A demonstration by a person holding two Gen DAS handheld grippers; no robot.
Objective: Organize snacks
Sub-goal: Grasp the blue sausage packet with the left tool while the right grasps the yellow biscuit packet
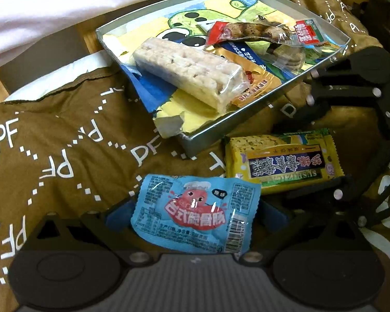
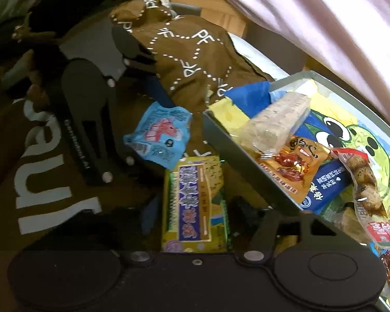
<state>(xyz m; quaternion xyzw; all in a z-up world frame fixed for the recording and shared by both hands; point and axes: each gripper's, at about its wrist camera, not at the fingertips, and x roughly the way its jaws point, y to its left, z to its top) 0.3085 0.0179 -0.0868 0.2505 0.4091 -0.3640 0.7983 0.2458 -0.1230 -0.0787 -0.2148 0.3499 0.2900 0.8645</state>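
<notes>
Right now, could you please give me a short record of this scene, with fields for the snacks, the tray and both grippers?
surface: brown printed cloth
tray: grey tray on the cloth, cartoon lining
in tray: rice bar, orange packet, red-ended packet
outside tray: blue packet, yellow packet
left gripper: fingers closed on the blue packet
right gripper: fingers either side of the yellow packet; grip unclear

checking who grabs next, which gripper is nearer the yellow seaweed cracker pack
Right. The right gripper has its fingers either side of the yellow cracker pack. The left gripper sits beside it, fingers around the blue snack packet.
</notes>
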